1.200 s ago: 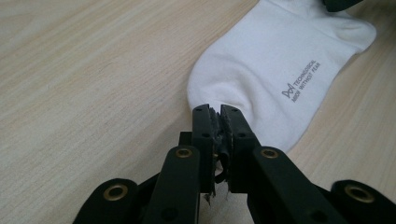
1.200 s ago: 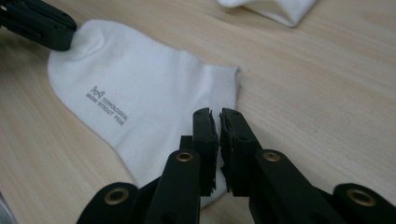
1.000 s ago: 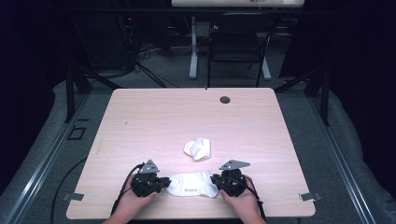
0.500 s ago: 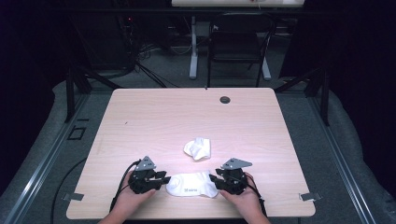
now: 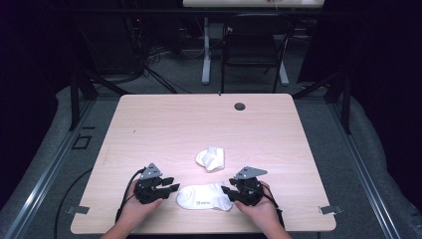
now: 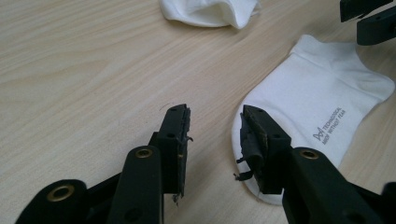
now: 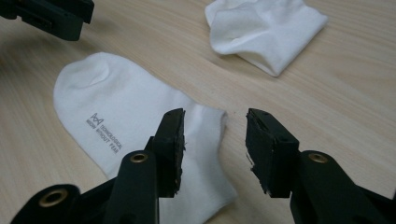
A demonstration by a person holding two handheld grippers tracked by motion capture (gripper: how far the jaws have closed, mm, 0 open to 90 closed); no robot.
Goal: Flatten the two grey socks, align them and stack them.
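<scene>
Now both tongs, left [image 5: 171, 188] and right [image 5: 225, 191], just opened, released flat sock [image 5: 204, 197].

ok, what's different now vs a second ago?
Both grippers have just been opening and have let go of the flat sock. The left gripper has drawn a little off its end; the right gripper stands open over the other end. In each gripper view the jaws are apart, pressing on nothing. The sock lies spread where it was, and the crumpled sock and table are unchanged.
</scene>
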